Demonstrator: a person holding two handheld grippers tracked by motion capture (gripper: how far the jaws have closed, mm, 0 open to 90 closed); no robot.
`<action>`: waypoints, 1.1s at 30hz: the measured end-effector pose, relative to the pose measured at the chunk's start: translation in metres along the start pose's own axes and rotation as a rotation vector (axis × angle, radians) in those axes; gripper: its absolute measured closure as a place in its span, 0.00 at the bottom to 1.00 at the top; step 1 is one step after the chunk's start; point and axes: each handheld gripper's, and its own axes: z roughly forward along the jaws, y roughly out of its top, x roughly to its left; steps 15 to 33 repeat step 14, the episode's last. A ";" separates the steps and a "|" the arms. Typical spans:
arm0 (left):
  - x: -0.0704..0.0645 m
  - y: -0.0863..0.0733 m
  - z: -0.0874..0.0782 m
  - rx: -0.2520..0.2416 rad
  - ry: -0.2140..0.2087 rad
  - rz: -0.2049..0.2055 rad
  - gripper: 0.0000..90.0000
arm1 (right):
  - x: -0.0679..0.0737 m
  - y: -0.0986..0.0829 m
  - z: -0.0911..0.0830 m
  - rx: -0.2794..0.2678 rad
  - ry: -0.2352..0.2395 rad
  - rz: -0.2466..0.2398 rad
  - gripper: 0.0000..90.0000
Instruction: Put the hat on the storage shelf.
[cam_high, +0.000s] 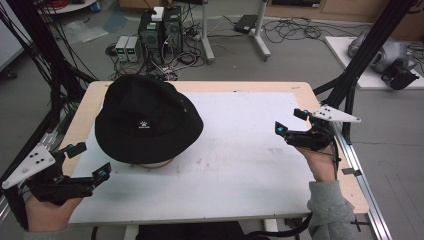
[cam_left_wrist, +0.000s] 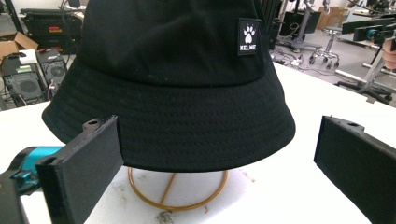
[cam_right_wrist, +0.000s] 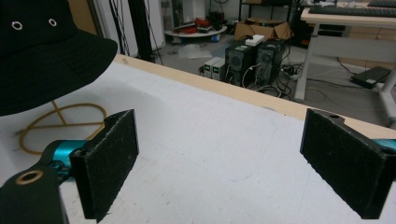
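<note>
A black bucket hat (cam_high: 146, 118) with a small white paw label rests on a gold wire stand (cam_left_wrist: 176, 192) on the left half of the white mat (cam_high: 240, 150). My left gripper (cam_high: 90, 161) is open near the table's front left corner, its jaws pointing at the hat (cam_left_wrist: 177, 84) from a short distance, touching nothing. Over the right edge of the table my right gripper (cam_high: 290, 120) is open and empty. In the right gripper view the hat's brim (cam_right_wrist: 46, 60) and the stand's ring (cam_right_wrist: 60, 123) sit at the far left, apart from the gripper (cam_right_wrist: 224, 163).
The wooden table (cam_high: 280, 86) borders the mat. Black frame posts (cam_high: 367, 45) rise at the right and left table edges. Computer towers (cam_high: 160, 30) and cables lie on the floor behind the table. The mat's middle and right are bare.
</note>
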 end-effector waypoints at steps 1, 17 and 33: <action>0.000 0.000 0.000 0.000 0.001 -0.001 0.02 | 0.000 0.000 -0.001 -0.002 0.000 -0.006 0.12; -0.002 -0.002 0.002 0.011 0.024 0.009 0.02 | -0.003 -0.007 -0.006 0.004 0.021 -0.010 0.12; -0.002 -0.002 0.002 0.011 0.024 0.009 0.02 | -0.003 -0.007 -0.006 0.004 0.021 -0.010 0.12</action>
